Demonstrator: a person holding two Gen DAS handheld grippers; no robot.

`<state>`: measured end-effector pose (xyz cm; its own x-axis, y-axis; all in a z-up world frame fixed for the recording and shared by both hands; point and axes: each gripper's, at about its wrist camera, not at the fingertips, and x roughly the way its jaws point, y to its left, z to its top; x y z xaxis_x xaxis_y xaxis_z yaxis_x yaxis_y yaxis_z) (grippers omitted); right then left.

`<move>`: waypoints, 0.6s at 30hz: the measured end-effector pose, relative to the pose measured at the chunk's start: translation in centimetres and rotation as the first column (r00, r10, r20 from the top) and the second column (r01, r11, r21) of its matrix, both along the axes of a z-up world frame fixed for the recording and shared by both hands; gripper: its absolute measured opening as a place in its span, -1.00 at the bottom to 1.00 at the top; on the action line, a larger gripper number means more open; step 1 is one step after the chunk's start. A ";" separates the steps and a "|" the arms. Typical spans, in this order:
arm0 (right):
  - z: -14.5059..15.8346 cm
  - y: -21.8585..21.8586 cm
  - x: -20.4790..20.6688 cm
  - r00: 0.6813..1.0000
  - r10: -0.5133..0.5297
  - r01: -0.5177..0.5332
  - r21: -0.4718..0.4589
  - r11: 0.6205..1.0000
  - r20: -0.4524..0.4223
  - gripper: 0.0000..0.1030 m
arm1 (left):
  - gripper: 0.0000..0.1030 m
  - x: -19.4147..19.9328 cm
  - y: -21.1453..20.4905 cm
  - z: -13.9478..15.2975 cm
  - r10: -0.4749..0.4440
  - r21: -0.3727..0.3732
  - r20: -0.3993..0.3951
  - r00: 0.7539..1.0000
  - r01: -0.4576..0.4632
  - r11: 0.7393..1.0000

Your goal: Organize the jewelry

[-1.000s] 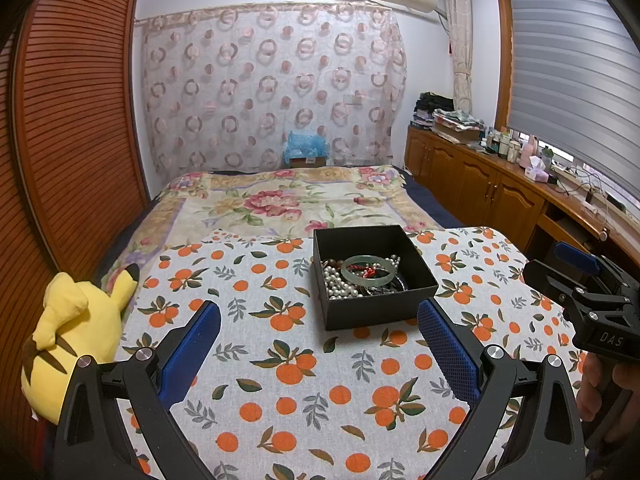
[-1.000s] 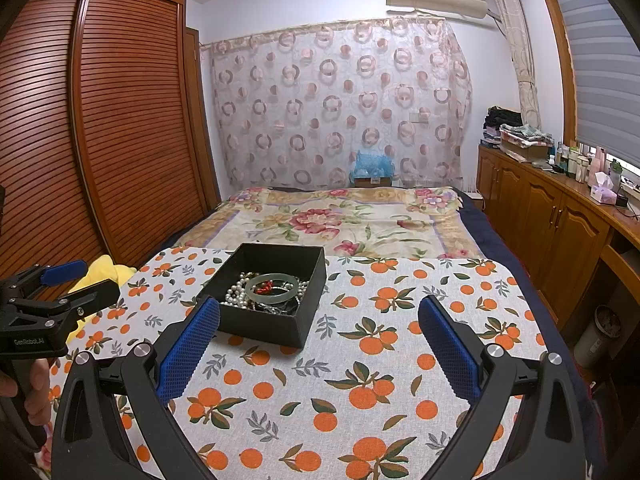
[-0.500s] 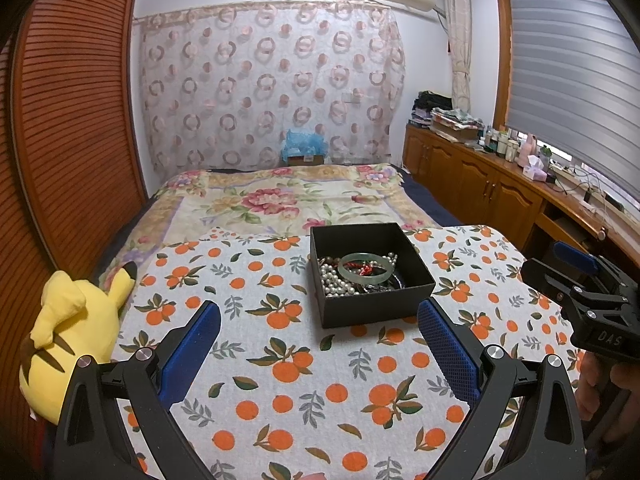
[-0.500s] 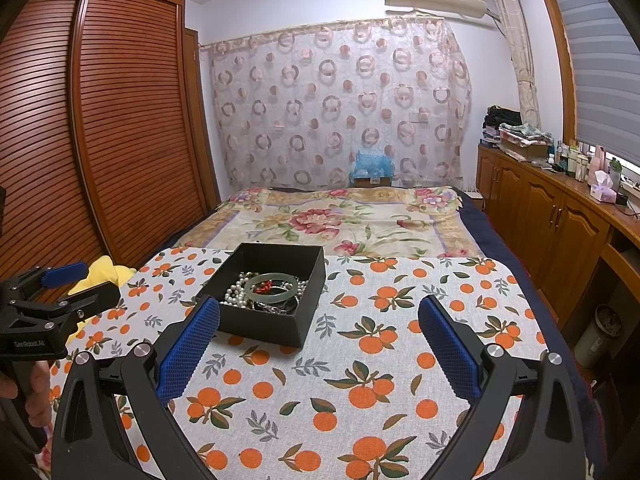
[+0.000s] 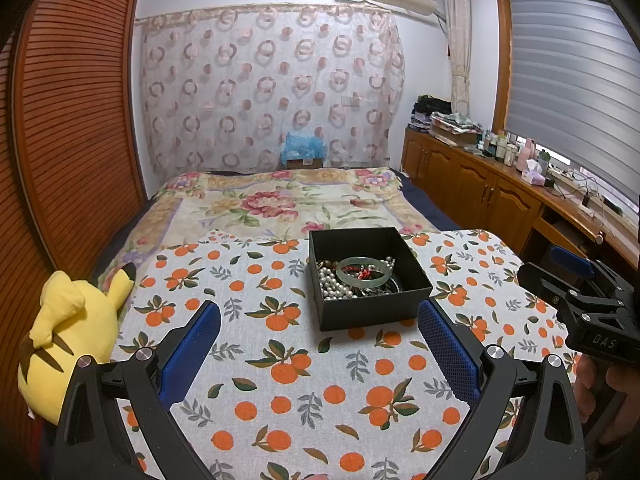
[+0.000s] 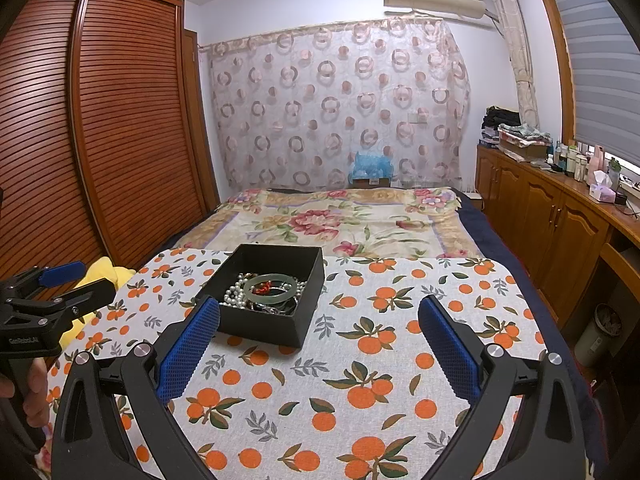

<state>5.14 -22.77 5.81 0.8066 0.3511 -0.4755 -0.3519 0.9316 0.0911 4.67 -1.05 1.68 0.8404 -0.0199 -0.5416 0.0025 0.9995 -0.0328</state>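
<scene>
A black open box (image 5: 374, 311) sits on the orange-print cloth (image 5: 280, 392). It holds a pale green bangle (image 5: 362, 271), white pearl beads (image 5: 334, 285) and a small red piece. The box also shows in the right wrist view (image 6: 260, 326) with the bangle (image 6: 272, 290) inside. My left gripper (image 5: 318, 312) is open and empty, just short of the box's near wall. My right gripper (image 6: 318, 312) is open and empty, with the box ahead to its left. The right gripper shows at the right edge of the left wrist view (image 5: 580, 300), and the left gripper at the left edge of the right wrist view (image 6: 52, 292).
A yellow plush toy (image 5: 72, 320) lies at the cloth's left edge. A floral blanket (image 5: 280, 204) covers the bed beyond. A slatted wooden wardrobe (image 6: 100, 120) stands left; wooden cabinets (image 6: 560, 220) with bottles run along the right. A waste bin (image 6: 596, 332) stands low right.
The left wrist view has drawn back and risen slightly, so the box sits a little farther off. The right gripper has barely moved. Both stay open.
</scene>
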 end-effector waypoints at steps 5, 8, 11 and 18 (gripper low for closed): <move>0.0 -0.1 0.0 1.000 0.000 0.000 0.001 1.000 0.000 0.95 | 0.85 -0.1 -0.1 0.1 0.000 -0.001 0.002 1.000 0.000 1.000; 0.0 -0.1 0.0 1.000 0.001 -0.001 0.000 1.000 0.000 0.95 | 0.85 -0.1 -0.2 0.1 0.000 0.000 0.001 1.000 0.000 1.000; 0.0 0.0 0.0 1.000 0.000 0.000 0.001 1.000 0.000 0.95 | 0.85 -0.1 -0.1 0.0 0.000 -0.001 0.002 1.000 0.000 1.000; 0.0 -0.1 0.0 1.000 -0.002 0.002 0.002 1.000 0.003 0.95 | 0.85 -0.1 -0.1 0.0 0.000 -0.001 0.003 1.000 0.000 1.000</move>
<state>5.18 -22.87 5.81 0.8085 0.3505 -0.4727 -0.3505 0.9321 0.0916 4.54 -1.13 1.65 0.8418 -0.0200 -0.5395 0.0022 0.9994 -0.0336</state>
